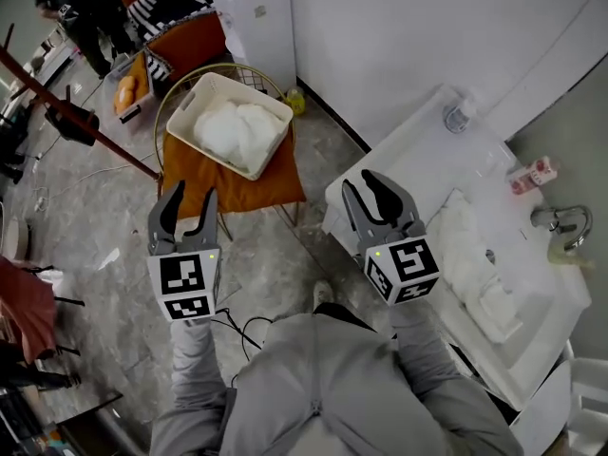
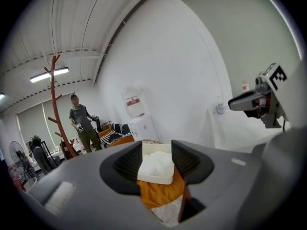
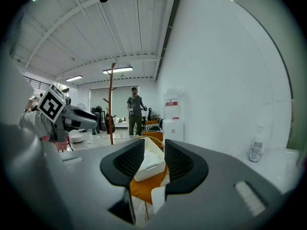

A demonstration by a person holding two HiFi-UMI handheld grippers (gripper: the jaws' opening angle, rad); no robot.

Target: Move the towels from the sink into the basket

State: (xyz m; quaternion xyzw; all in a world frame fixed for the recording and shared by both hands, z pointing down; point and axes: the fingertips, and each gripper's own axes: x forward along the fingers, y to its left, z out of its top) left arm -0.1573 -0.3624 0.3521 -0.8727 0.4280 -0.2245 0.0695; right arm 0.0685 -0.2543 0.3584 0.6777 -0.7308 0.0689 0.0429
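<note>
Left gripper (image 1: 193,199) and right gripper (image 1: 366,190): fingers (image 1: 171,209) partly apart on each, nothing between them, likely between loads. Ahead of the fingers the basket (image 1: 185,122) on a chair (image 1: 256,193) holds white towels (image 1: 233,131). More towels (image 1: 465,245) lie in the sink (image 1: 546,297), right of the right fingers.

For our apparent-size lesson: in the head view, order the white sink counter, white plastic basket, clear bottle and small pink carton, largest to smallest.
1. White sink counter
2. White plastic basket
3. Clear bottle and small pink carton look alike in size; not ranked.
</note>
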